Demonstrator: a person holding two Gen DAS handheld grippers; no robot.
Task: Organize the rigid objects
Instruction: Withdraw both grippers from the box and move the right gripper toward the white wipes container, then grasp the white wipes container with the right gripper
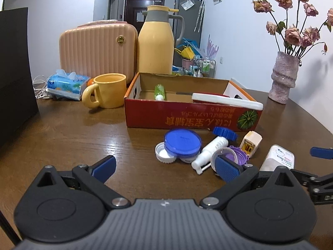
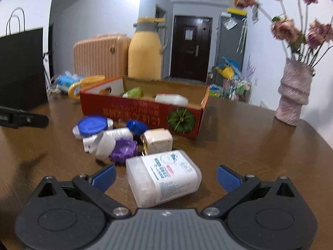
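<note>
Red box [image 1: 187,114], green pumpkin print [image 1: 247,117]; yellow mug [image 1: 108,92].

- The left gripper [image 1: 165,166] is showing a grey ribbed centre plate with a small pale emblem, flanked by two matte black rounded housings, each bearing a shallow circular recess.
- Black linkage arms are running forward to blue ridged finger pads [image 1: 226,169], silver screws glinting at the pivots (two larger ones beside the plate).
- The right gripper [image 2: 166,177] is wearing the same livery: grey ribbed plate, black housings with triangular cut-outs, blue textured pads [image 2: 228,179], silver pivot screws.
</note>
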